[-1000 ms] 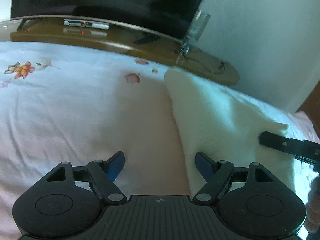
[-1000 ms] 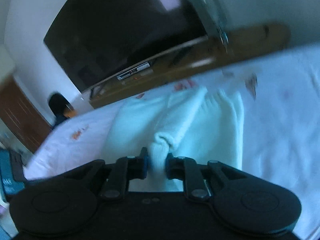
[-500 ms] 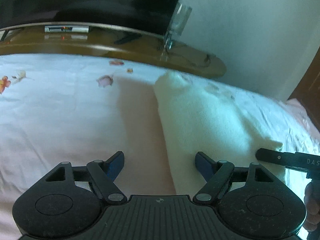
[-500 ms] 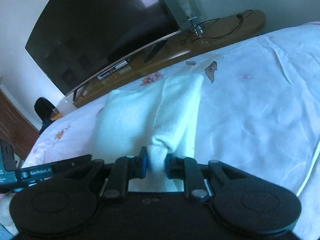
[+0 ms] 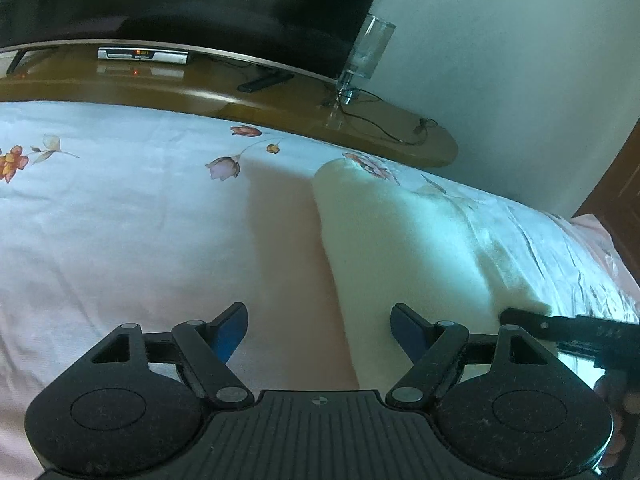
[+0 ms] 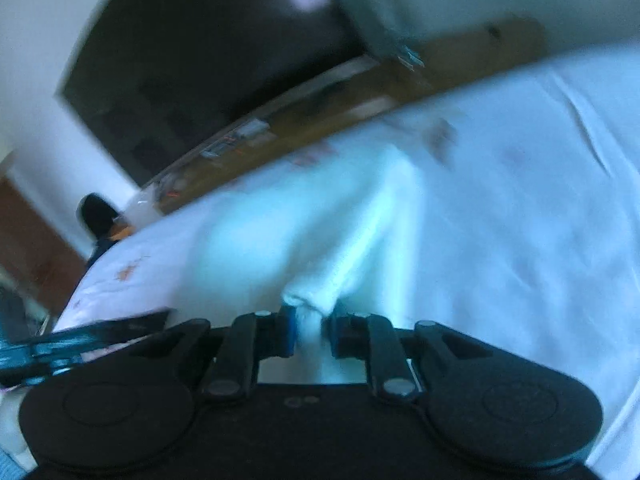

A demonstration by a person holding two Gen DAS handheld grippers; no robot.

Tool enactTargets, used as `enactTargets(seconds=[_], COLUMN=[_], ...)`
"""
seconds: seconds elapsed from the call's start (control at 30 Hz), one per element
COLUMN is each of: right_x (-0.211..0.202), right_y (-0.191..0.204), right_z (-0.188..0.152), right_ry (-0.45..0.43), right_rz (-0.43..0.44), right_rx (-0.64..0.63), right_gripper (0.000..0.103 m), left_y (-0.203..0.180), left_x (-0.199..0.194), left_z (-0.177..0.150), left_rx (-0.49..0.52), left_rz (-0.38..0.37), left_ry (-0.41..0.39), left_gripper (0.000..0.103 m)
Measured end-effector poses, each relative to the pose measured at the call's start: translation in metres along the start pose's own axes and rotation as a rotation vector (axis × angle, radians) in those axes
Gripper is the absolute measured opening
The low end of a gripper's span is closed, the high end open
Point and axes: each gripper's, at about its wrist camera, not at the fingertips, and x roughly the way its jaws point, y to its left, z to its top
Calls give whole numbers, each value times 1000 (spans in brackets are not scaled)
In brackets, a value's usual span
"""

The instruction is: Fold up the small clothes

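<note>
Cream garment [image 5: 392, 248] (folded) on bedsheet [image 5: 140, 220]

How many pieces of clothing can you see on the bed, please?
1: a white garment lying on the floral sheet, its near edge pinched by the right gripper. Any others outside the views would be hidden.

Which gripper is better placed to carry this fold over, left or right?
Right. The right gripper is already shut on a bunched edge of the white garment. The left gripper is open and holds nothing, above the bedsheet beside the garment's edge.

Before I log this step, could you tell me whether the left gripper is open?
Open: left gripper has its fingers spread wide, nothing between them.
</note>
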Motion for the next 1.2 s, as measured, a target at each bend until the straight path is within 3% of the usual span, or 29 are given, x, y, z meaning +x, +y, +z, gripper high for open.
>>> enactTargets(seconds=[0.07,0.17,0.2,0.23,0.27,0.33,0.53,0.63,0.7,0.77,0.8,0.9,1.03,1.13,1.2], right_x=[-6,-12,-14,-13,-10,-2,-21,-16,-19,-36,-42,-44,-21,-9,-1], right_y=[-14,-12,-10,-9,-10,-9,0,-5,-8,-3,-1,-1,2,-1,4], right_z=[-1,-2,-4,-6,-8,-10,-4,-8,-10,-6,-3,10,24,26,28], right_ry=[6,30,39,53,81,134,158,174,147,63,28,-51,-42,-50,-31], right_rz=[56,114,129,127,116,112,128,38,51,34,22,-36,-46,-48,-68], right_rx=[97,132,119,115,125,164,200,157,165,121,97,60,32,-11,-81], right_gripper=[20,35,36,32,20,13,10,11,20,35,36,32,32,16,15], left_y=[-2,-6,-7,-7,-6,-4,-5,-9,-11,-12,-12,-14,-24,-24,-18], left_x=[1,1,3,5,7,8,4,2,-7,-15,-16,-8,18,33,36], left_z=[0,-2,-2,-3,-4,-5,-6,-7,-5,0,4,16,26,28,24], left_rx=[9,17,26,25,11,2,34,44,65,72,63,60,97,95,78], left_rz=[-11,-15,-4,2,-4,-7,-6,4,9,-3,-7,-9,-6,66,69], left_ry=[8,8,16,25,34,33,53,52,20,-29,-45,-53,-17,17,28], left_gripper=[78,78,78,78,78,78,78,78,78,78,78,78,78,78,81])
